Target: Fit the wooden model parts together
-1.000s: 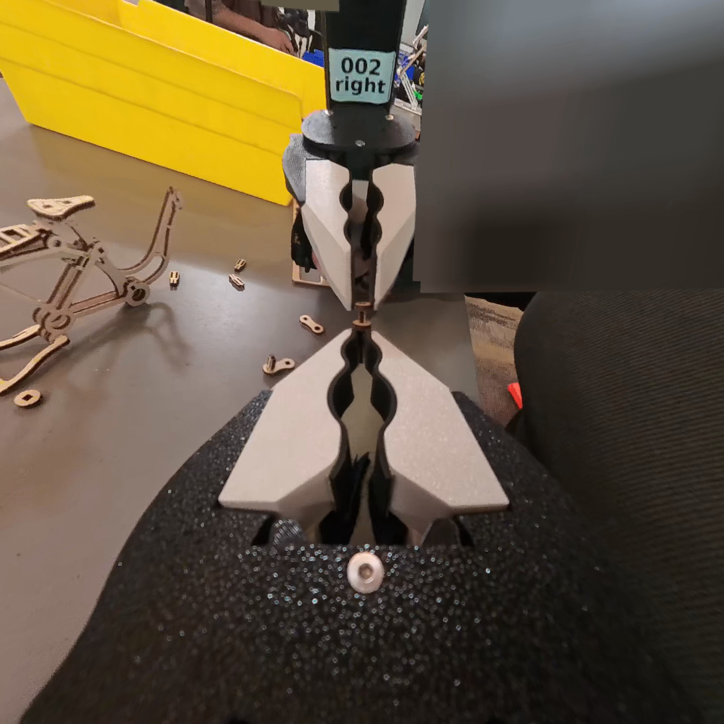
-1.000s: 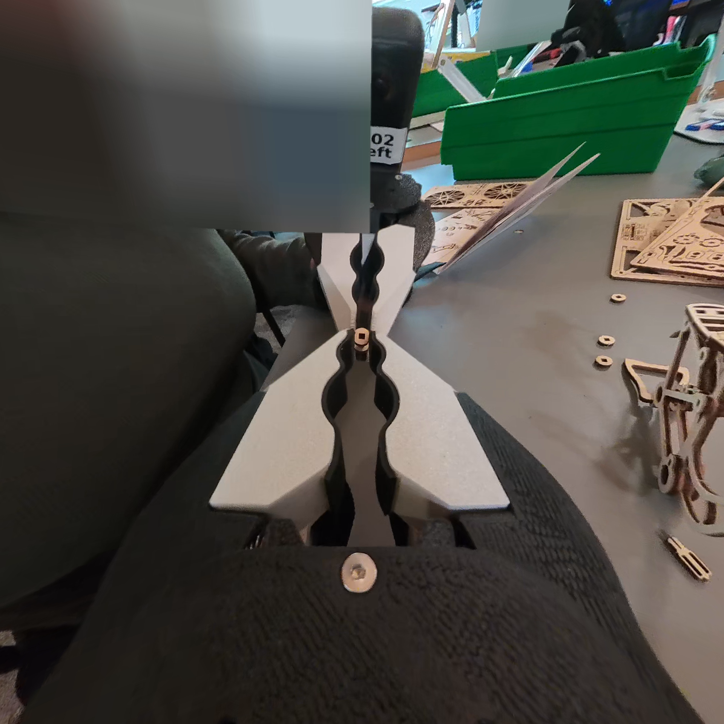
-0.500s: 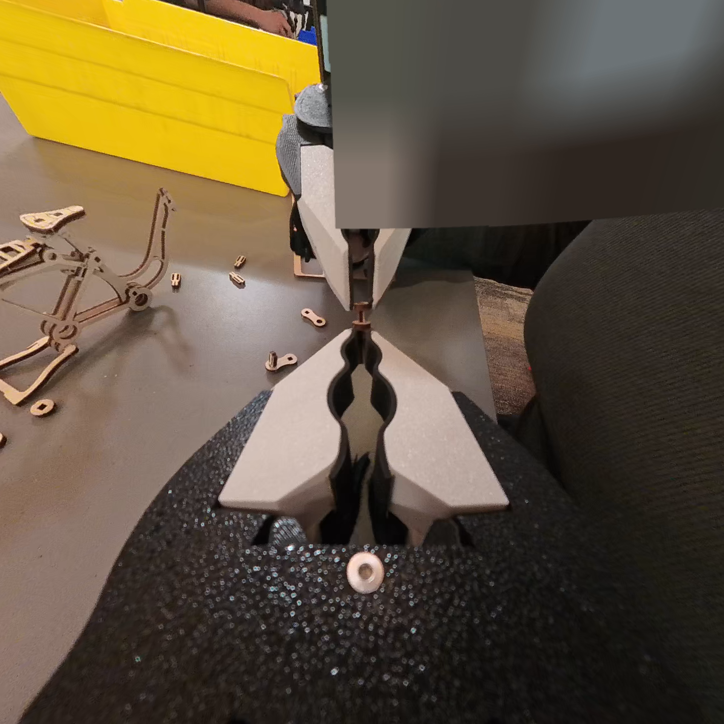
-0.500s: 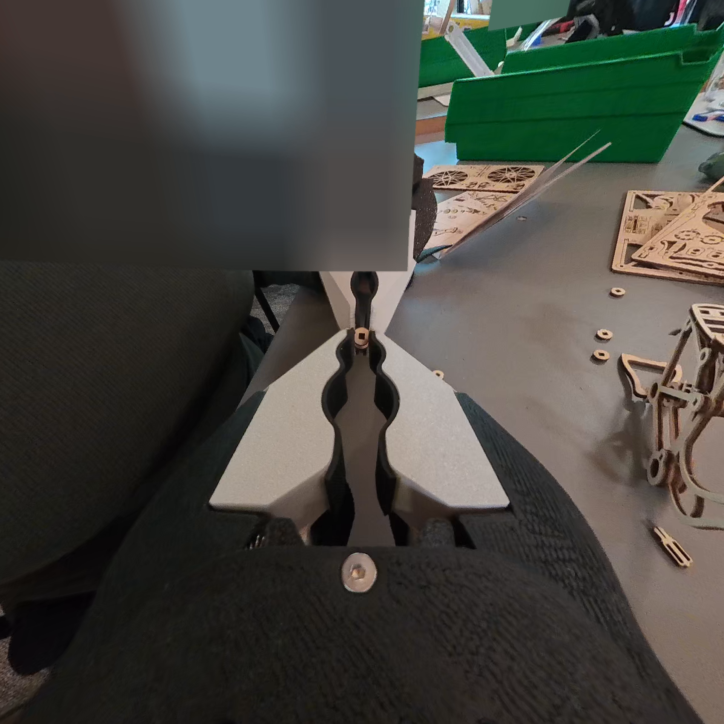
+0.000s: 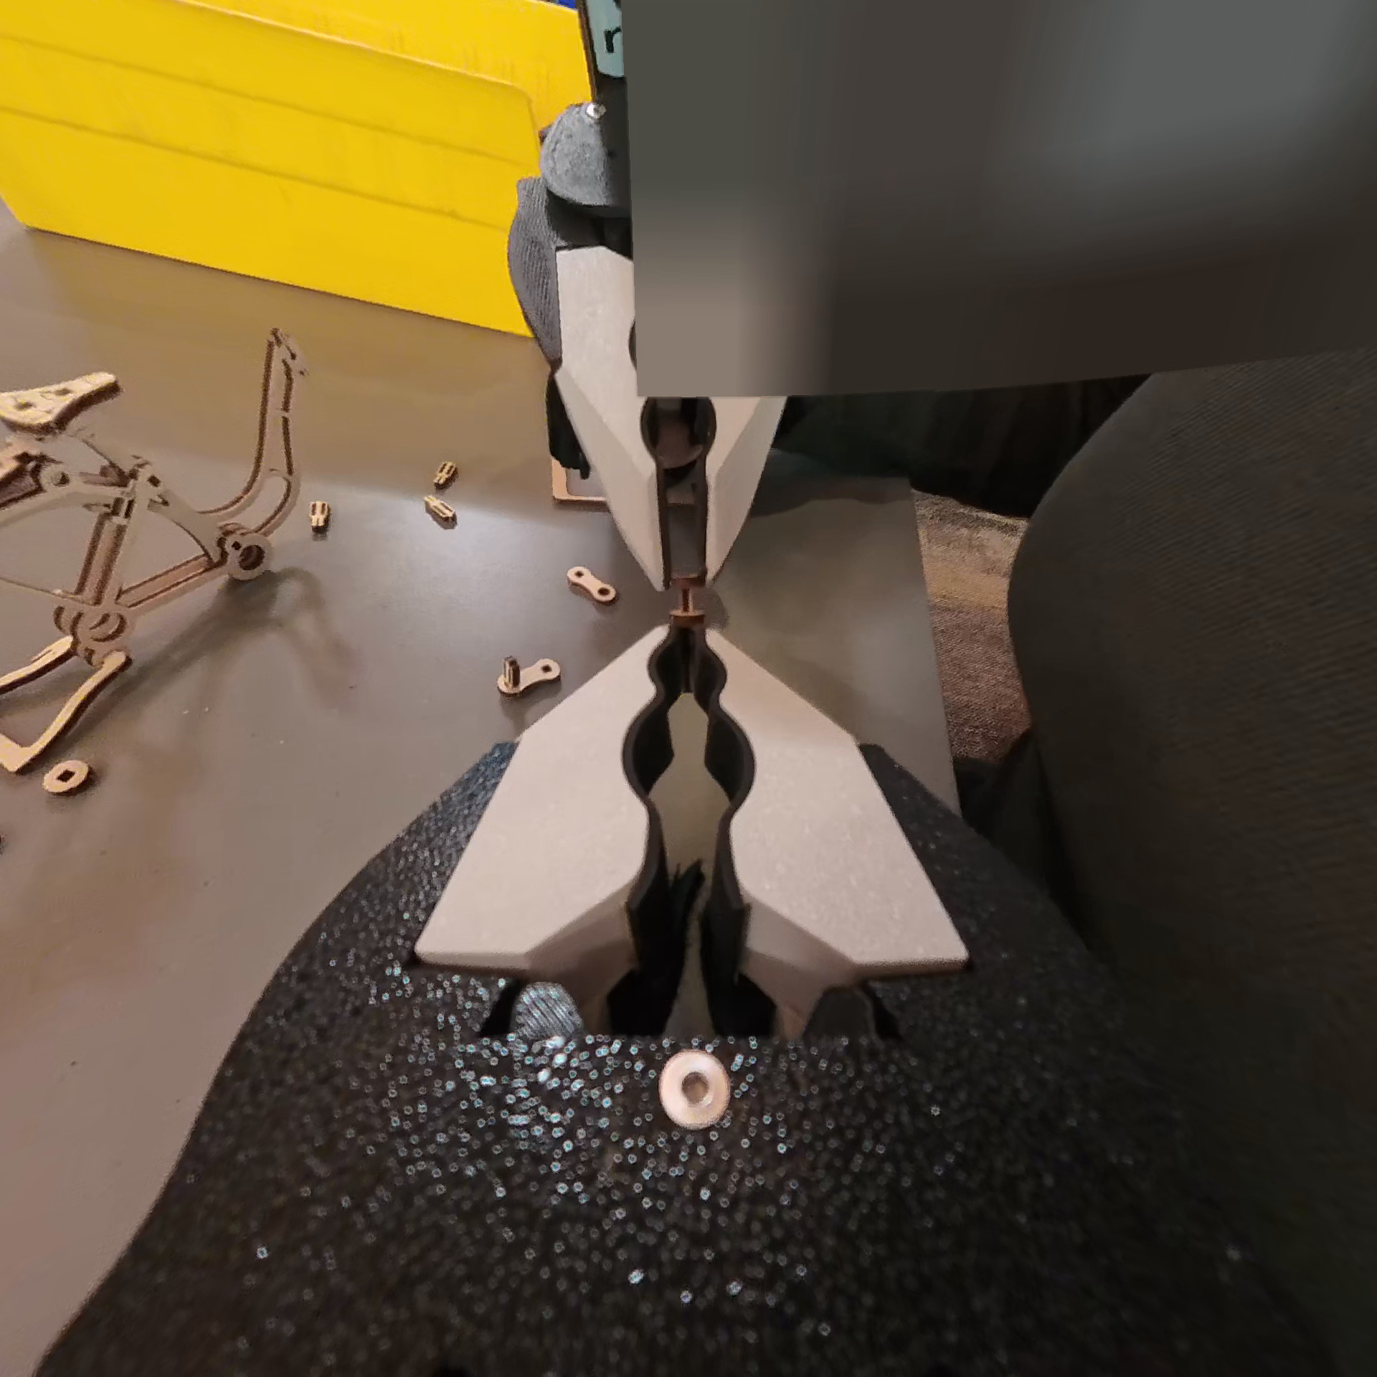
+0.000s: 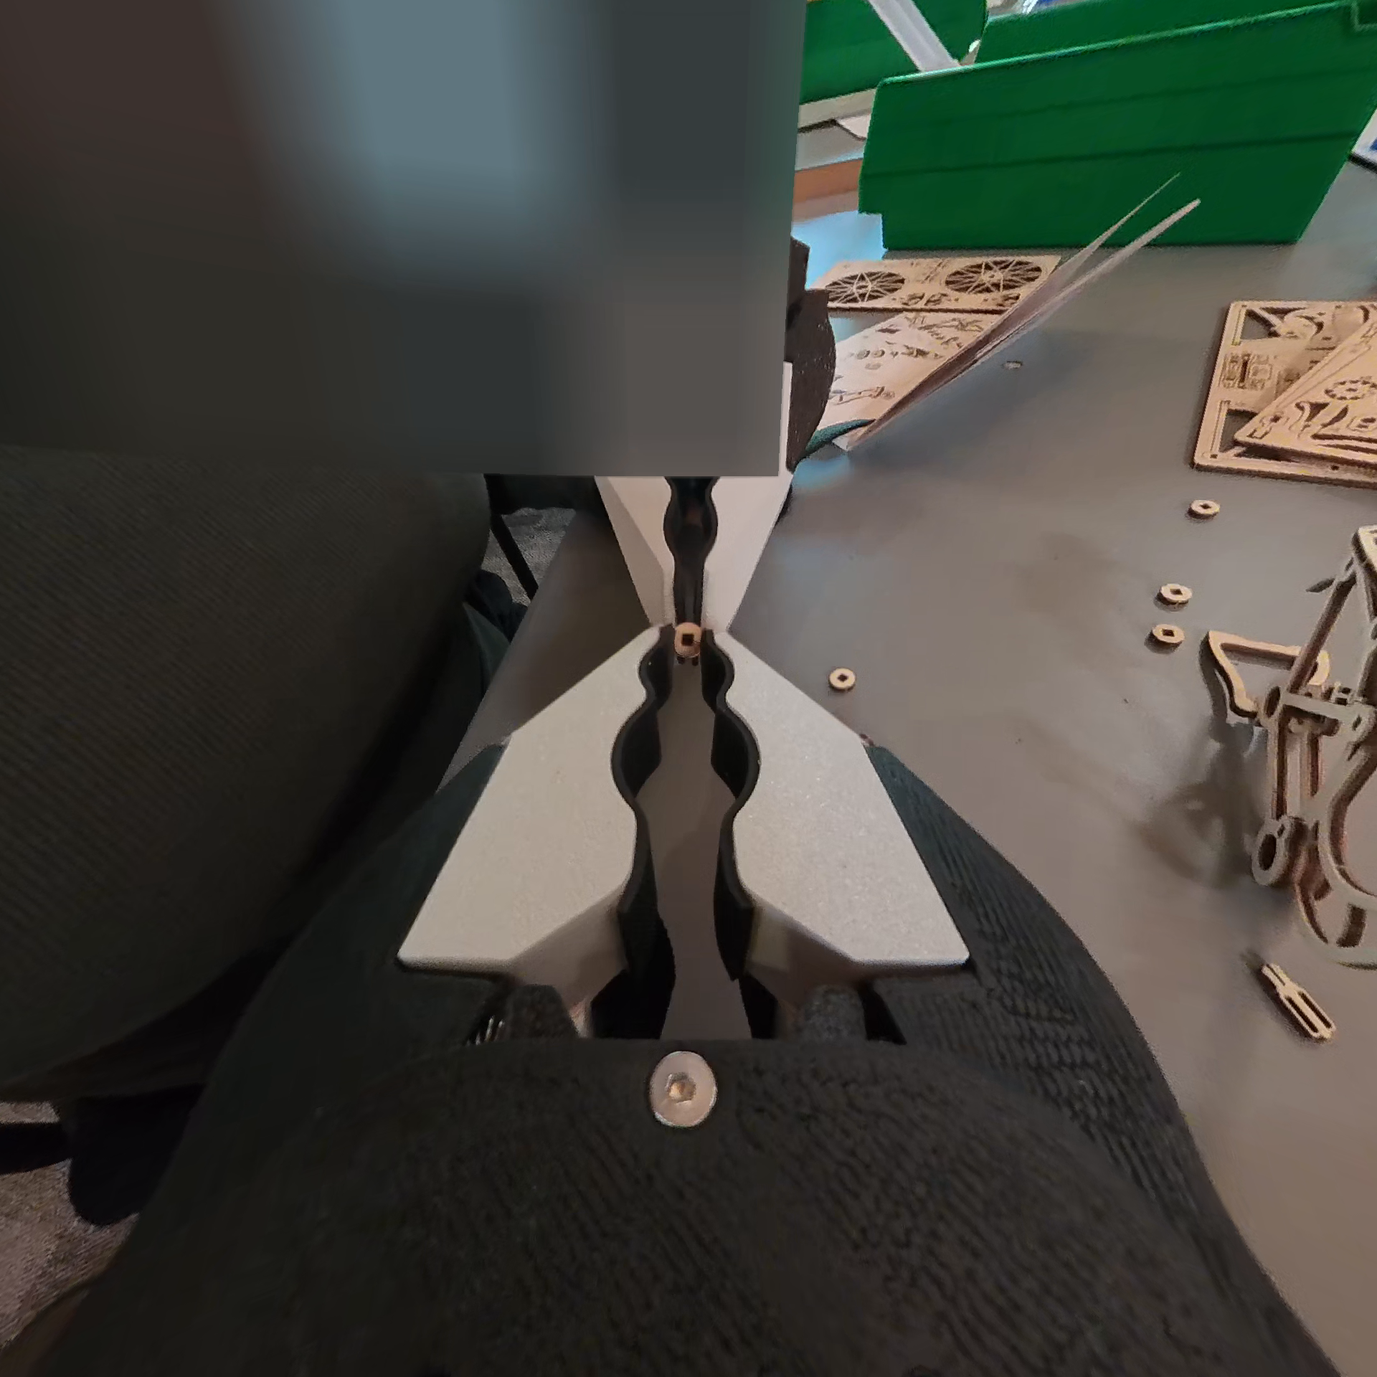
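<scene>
- Change vs 1 s back: both grippers sit closer tip-to-tip, and the wrist views have drifted a bit so the bike frame and loose bits lie lower-left in the L view. Gap between the two held parts looks smaller, so I read this as the final approach of the mating step, not seated yet.
- L gripper (image 5: 686, 630): jaws clenched, nearly fully closed, tips pinching a small wooden washer (image 5: 685, 614) edge-on at 12 o'clock of the fingers.
- R gripper (image 6: 687, 650): jaws clenched likewise, gripping a small wooden peg (image 6: 687, 639). Its square end faces the cam.
- In the L view the R gripper (image 5: 684, 574) comes in from 12 o'clock and its peg (image 5: 685, 595) meets the washer. Touching or just short of it, can't tell.
- Both parts are held in air over the table edge (image 5: 820, 566), near my lap.
- Rest of kit: part-built bike frame (image 5: 141, 514) at 9 o'clock, loose links (image 5: 592, 583) at 11, yellow bin (image 5: 261, 149) behind. In the R view, part sheets (image 6: 946, 283) and green bin (image 6: 1118, 171) at 1–2 o'clock.
- Judgement: tiny parts, so any tilt will jam the peg. Keep it coaxial, push slow.
</scene>
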The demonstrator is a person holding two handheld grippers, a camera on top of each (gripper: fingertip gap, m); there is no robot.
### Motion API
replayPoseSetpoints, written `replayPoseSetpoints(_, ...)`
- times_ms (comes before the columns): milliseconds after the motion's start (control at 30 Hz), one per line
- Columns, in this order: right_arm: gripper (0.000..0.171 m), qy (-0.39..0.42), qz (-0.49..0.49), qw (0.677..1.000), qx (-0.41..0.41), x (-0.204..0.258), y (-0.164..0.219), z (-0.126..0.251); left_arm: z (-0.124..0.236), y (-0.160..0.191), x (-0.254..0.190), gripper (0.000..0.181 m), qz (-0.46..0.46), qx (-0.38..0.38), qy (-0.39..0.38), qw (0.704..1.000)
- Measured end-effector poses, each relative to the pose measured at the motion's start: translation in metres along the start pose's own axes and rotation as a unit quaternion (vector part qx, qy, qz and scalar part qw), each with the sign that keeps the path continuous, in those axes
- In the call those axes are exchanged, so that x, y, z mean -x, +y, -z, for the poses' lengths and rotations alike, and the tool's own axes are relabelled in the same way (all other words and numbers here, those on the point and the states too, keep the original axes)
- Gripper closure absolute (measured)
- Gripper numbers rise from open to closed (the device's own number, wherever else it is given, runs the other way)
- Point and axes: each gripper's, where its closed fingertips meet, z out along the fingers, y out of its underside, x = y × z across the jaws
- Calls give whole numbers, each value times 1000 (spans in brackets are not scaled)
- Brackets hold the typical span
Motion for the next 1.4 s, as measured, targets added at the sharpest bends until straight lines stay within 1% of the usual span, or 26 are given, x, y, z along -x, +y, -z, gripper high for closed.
replayPoseSetpoints(100, 165, 4, 11, 1000, -8, 1, -5, -2, 3, -3, -1, 181, 5, -13, 7, 1000)
replayPoseSetpoints(167, 165, 5, 6, 1000, 4, 0, 0, -1, -1, 1, 0, 181, -1, 5, -2, 1000)
replayPoseSetpoints(267, 165, 12, 28, 1000, 7, 2, -2, -2, 0, 0, -1, 181, -2, -1, 4, 1000)
replayPoseSetpoints(333, 165, 16, 35, 999, 23, 1, 4, -1, -4, 5, -1, 181, -9, 20, -3, 1000)
replayPoseSetpoints(533, 163, 31, 37, 999, -2, -3, -4, 4, 5, -7, 2, 181, 7, -29, -3, 1000)
replayPoseSetpoints(567, 155, 44, 38, 998, 2, -7, -3, 5, 9, -11, 3, 181, 16, -48, -1, 999)
replayPoseSetpoints(600, 151, 51, 42, 998, -5, -9, -5, 7, 12, -15, 6, 181, 28, -65, 0, 998)
replayPoseSetpoints(700, 146, 71, 68, 994, -41, -11, -19, 13, 15, -17, 14, 181, 52, -78, -11, 995)
replayPoseSetpoints(767, 135, 111, 100, 988, -47, -17, -23, 15, 19, -20, 23, 181, 85, -95, -19, 992)
replayPoseSetpoints(800, 127, 133, 116, 983, -46, -22, -24, 14, 23, -24, 27, 181, 104, -115, -18, 988)
replayPoseSetpoints(833, 118, 160, 134, 977, -37, -28, -23, 13, 26, -27, 30, 181, 122, -131, -15, 984)
replayPoseSetpoints(900, 99, 231, 198, 953, -18, -42, -24, 12, 28, -30, 34, 181, 149, -150, -7, 977)
replayPoseSetpoints(933, 92, 254, 228, 940, -14, -44, -26, 9, 28, -32, 34, 181, 168, -159, 2, 973)
replayPoseSetpoints(967, 90, 266, 249, 931, -14, -45, -30, 6, 28, -36, 33, 181, 194, -172, 21, 966)
replayPoseSetpoints(1033, 91, 270, 280, 921, -19, -41, -35, -4, 29, -43, 32, 181, 258, -199, 67, 943)
replayPoseSetpoints(1100, 102, 276, 311, 909, -11, -39, -35, -12, 31, -48, 35, 181, 312, -219, 105, 919)
replayPoseSetpoints(1133, 106, 284, 325, 902, -12, -39, -37, -13, 32, -48, 37, 181, 328, -221, 115, 911)
replayPoseSetpoints(1267, 114, 305, 337, 890, -34, -40, -47, -10, 25, -44, 34, 181, 353, -192, 141, 905)
replayPoseSetpoints(1400, 133, 296, 350, 888, -19, -39, -41, -13, 23, -42, 33, 181, 373, -181, 162, 896)
